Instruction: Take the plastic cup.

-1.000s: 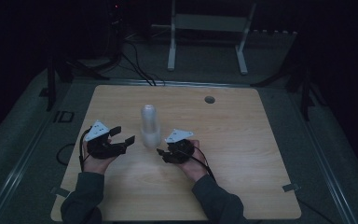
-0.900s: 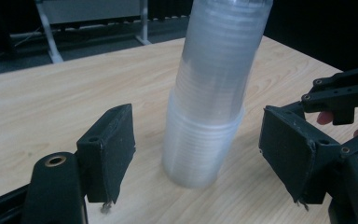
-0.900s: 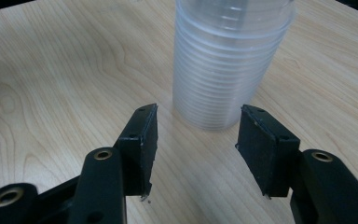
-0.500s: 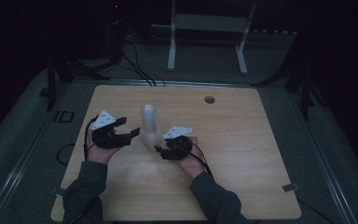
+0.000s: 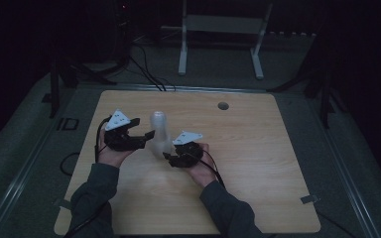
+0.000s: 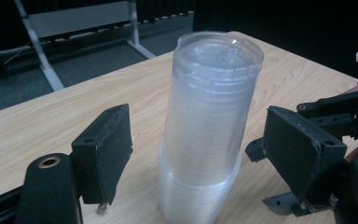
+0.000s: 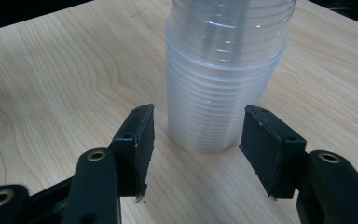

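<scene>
1. Clear plastic cup stack (image 5: pixel 159 134) stands upright, long axis vertical, mid-left on the desk (image 5: pixel 258 163).
2. Left hand-held gripper (image 5: pixel 138 135): jaws wide, stack just to its right, upper section between them, untouched.
3. Right hand-held gripper (image 5: pixel 170 157): jaws wide, flanking the stack's base; looks the nearer one.

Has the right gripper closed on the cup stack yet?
No: in the right gripper view, the right gripper stands open, its fingers short of the cup stack base, wood showing between.
</scene>
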